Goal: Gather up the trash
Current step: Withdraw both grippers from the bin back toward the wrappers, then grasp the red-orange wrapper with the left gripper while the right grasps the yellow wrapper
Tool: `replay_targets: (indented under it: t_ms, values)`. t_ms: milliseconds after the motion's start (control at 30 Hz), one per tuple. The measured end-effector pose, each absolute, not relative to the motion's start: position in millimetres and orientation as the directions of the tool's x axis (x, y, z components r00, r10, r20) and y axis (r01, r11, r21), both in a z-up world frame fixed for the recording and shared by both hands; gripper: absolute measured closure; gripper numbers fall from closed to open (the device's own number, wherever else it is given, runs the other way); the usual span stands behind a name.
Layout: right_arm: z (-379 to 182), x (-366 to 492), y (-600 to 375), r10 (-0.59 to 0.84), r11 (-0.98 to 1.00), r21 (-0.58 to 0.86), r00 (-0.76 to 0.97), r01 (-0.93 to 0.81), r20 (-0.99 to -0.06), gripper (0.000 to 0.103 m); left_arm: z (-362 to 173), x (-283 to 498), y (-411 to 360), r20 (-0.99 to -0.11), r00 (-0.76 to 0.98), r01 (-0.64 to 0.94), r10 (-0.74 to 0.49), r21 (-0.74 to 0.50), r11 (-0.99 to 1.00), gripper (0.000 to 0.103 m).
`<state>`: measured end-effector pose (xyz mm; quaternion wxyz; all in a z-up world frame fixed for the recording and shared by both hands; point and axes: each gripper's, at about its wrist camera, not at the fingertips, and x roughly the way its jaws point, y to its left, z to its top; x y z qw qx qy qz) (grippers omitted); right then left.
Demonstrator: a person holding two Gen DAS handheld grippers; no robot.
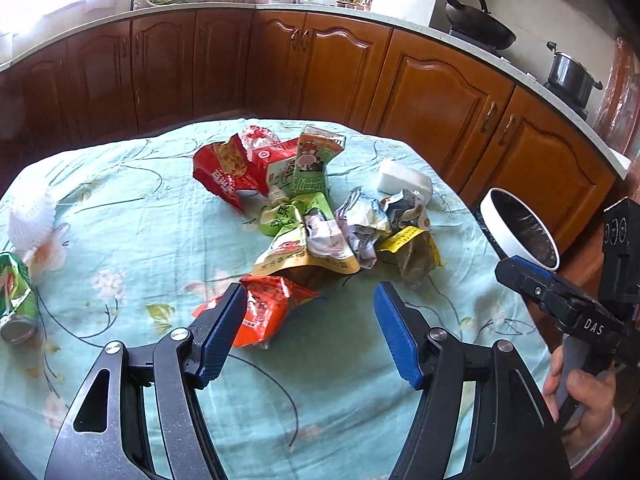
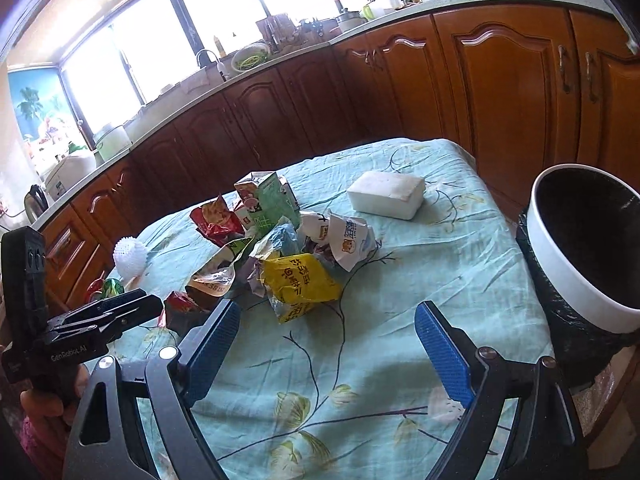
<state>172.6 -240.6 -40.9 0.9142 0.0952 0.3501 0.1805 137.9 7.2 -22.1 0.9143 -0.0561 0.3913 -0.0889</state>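
My left gripper: jaws apart, nothing pressed between the blue pads; it hangs over the near part of the tabletop, its left pad just in front of a red-orange snack wrapper.
My right gripper: jaws wide apart and empty, above bare cloth near the right edge of the tabletop.
My right hand: seen from the left wrist view at the right edge, wrapped round the gripper's handle.
Red-orange snack wrapper: crumpled, lying at the near end of the trash heap, touching a tan and green bag behind it.
Trash heap: piled around the middle of the tabletop; a yellow wrapper on its right side, crumpled white paper beside that, a red chip bag and a green milk carton toward the far edge.
White foam block: alone near the far right corner, apart from the heap.
Crushed green can: on its side at the left edge of the tabletop.
White foam net: near the left edge, just behind the can.
Tablecloth: pale green with a flower print, wrinkled, covering the whole tabletop.
Trash bin: white rim, black liner, standing off the right edge of the tabletop, open mouth up.
Surroundings: brown kitchen cabinets behind the table, a wok and a steel pot on the counter.
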Motion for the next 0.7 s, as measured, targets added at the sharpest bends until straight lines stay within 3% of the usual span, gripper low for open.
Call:
replay_targets:
  t_ms: [167,300,367,433,500,567,700]
  values:
    - [-51.8,188.4,-223.8,0.385,0.923,0.267,0.672,-0.278,-0.633,0.016,-38.4,145.4,17.4,-0.740,0.658,0.083,-0.140,-0.114,0.990,0.036]
    - [-62.6,200.9,-211.4,0.375,0.927,0.243,0.653,-0.287,-0.658,0.033,-50.1,148.2,21.2,-0.753,0.653,0.044,-0.087,-0.076,0.996,0.038]
    - [-67.7,205.5,-207.6,0.369,0.929,0.234,0.645,-0.288,-0.669,0.046,-55.2,150.7,22.7,-0.758,0.646,0.043,-0.088,-0.078,0.996,0.056]
    - [-71.7,208.6,-205.3,0.364,0.930,0.230,0.637,-0.286,-0.680,0.078,-59.2,152.3,20.8,-0.768,0.634,0.050,-0.092,-0.078,0.996,0.086]
    - [-73.1,207.4,-206.0,0.359,0.932,0.228,0.634,-0.282,-0.685,0.098,-59.9,150.5,16.8,-0.769,0.633,0.061,-0.089,-0.065,0.996,0.095]
    - [-70.4,202.0,-209.0,0.361,0.931,0.227,0.643,-0.284,-0.676,0.100,-56.7,145.2,13.2,-0.758,0.646,0.074,-0.086,-0.050,0.996,0.100]
    - [-61.0,189.1,-221.8,0.366,0.930,0.232,0.662,-0.284,-0.654,0.103,-47.7,135.9,10.3,-0.749,0.650,0.100,-0.130,-0.086,0.991,0.101]
